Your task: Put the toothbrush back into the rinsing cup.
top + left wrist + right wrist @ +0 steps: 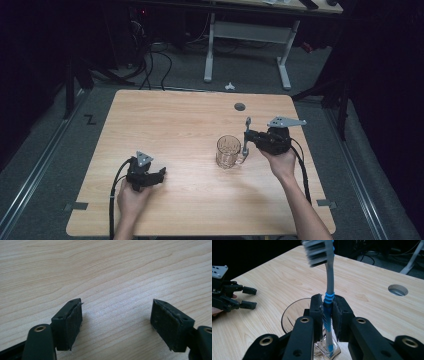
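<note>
A grey toothbrush (329, 277) with a blue grip stands upright, bristle head at the top, and my right gripper (327, 302) is shut on its blue section. Its lower end reaches down beside the handle of a clear glass mug (292, 312). In the high view the mug (228, 151) stands right of the table's centre, with the toothbrush (246, 131) and right gripper (250, 142) just to its right. My left gripper (161, 175) rests low on the near left of the table, open. Between its fingers (68, 325) there is bare wood.
The wooden table (175, 120) has a round cable hole (240, 106) near its far edge. Beyond the table stands a desk with white legs (209, 50), and cables (150, 65) lie on the floor. The left gripper (247, 298) also appears far off in the right gripper view.
</note>
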`<state>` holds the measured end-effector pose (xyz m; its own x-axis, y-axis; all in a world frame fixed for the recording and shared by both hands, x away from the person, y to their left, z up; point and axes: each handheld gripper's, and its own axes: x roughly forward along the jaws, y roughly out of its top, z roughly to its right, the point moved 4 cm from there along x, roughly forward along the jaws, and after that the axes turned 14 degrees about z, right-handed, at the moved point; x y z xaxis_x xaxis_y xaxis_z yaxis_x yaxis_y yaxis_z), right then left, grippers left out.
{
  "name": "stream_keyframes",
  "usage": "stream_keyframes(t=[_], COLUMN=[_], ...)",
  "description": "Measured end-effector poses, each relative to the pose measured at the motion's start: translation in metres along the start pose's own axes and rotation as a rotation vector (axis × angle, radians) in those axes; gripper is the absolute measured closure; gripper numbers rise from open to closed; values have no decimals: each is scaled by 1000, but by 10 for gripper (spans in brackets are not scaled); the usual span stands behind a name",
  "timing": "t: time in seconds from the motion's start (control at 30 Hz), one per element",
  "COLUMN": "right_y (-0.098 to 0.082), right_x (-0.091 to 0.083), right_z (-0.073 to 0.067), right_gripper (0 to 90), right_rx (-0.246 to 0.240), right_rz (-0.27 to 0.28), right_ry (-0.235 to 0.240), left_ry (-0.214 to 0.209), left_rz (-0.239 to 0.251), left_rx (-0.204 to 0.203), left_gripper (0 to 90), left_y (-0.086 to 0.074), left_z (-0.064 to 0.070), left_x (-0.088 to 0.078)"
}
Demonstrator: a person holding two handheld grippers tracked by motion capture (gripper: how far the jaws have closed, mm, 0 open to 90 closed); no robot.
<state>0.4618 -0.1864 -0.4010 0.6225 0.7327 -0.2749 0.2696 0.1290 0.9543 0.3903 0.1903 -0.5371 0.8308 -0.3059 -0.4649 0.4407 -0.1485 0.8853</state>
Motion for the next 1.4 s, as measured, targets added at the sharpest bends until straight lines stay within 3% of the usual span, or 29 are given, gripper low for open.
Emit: stream_keyframes(t=[0.53,1.4], right_y=[-11,-21], right_x=[2,11], right_z=[1,1], right_gripper=[793,793], right_rx=[20,12], right_rz=[-25,-75], right_ry=[-1,-5], left_ry=[0,0], left_rz=[0,0], left_rx=[0,0], left_gripper=[260,261], left_y=[0,0], left_z=[0,0], left_x=[0,0])
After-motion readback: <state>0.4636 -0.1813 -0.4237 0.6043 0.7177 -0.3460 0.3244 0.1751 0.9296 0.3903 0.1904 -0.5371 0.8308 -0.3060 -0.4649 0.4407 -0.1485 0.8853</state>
